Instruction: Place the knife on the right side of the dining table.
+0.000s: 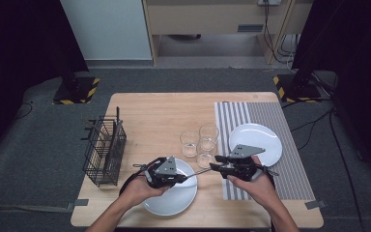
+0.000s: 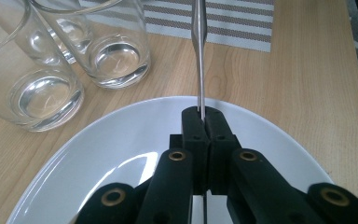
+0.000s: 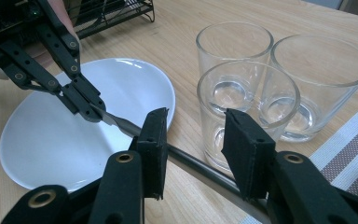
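The long metal thing (image 2: 199,51) runs off the top edge, so its far end is cut off. The near plate (image 2: 98,158) is partly hidden by black jaws.

Lighting: even overhead light; your desk (image 1: 164,116) reads bright, the room's sides fall near black. Glare: soft white sheen on the near plate (image 2: 121,154). Shadows: faint. Focus: your close black jaws blur slightly; high view soft overall.

A wooden worktop (image 1: 149,111) stands on grey carpet (image 1: 38,154). Behind it are a pale wall panel (image 1: 106,29), a wooden cabinet (image 1: 212,19) and 2 hazard-striped stand bases (image 1: 77,89).
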Demonstrator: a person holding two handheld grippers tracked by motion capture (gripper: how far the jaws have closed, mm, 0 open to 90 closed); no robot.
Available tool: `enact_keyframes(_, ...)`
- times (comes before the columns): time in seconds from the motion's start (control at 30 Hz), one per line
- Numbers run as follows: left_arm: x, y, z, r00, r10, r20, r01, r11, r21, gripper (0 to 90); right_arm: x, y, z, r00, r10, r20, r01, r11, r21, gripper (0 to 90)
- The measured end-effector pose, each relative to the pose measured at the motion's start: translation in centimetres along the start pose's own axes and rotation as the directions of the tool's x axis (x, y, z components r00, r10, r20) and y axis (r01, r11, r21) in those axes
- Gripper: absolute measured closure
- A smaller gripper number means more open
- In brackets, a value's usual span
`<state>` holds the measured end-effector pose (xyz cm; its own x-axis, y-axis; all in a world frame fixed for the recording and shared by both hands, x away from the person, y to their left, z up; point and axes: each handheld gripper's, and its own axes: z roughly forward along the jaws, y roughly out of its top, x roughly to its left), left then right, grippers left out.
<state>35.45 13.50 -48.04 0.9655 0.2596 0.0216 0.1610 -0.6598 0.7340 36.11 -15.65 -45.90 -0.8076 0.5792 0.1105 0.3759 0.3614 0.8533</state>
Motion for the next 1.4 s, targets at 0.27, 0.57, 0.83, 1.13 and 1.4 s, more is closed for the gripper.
enact_keyframes(0.27, 0.0, 0.0, -0.1, 1.0000, -0.001, -0.001, 0.001, 1.0000, -0.003, 88.8, 0.0, -0.2, 0.1, 1.0000, -0.002, -0.004, 0.002, 1.000, 0.007, 60.3)
enact_keyframes(0.57, -0.1, 0.0, -0.1, 0.9999, 0.011, -0.004, -0.011, 0.9999, 0.008, 88.9, 0.1, -0.1, 0.1, 0.9999, -0.003, -0.013, 0.003, 1.000, -0.009, 57.7)
enact_keyframes(0.83, -0.1, 0.0, -0.1, 0.9999, 0.015, -0.006, -0.015, 0.9998, 0.010, 88.9, 0.1, 0.8, -0.5, 0.9987, -0.040, -0.032, 0.039, 0.999, -0.020, 47.3)
enact_keyframes(1.13, -0.1, 0.1, -0.4, 0.9996, 0.026, -0.005, -0.026, 0.9995, 0.019, 88.9, 0.7, 1.9, -0.6, 0.9844, -0.144, -0.100, 0.145, 0.989, 0.000, 40.1)
enact_keyframes(1.4, -0.1, 0.3, -0.5, 0.9992, 0.040, -0.002, -0.040, 0.9988, 0.030, 88.9, 1.1, 2.3, 0.1, 0.9719, -0.193, -0.135, 0.201, 0.978, 0.047, 36.3)
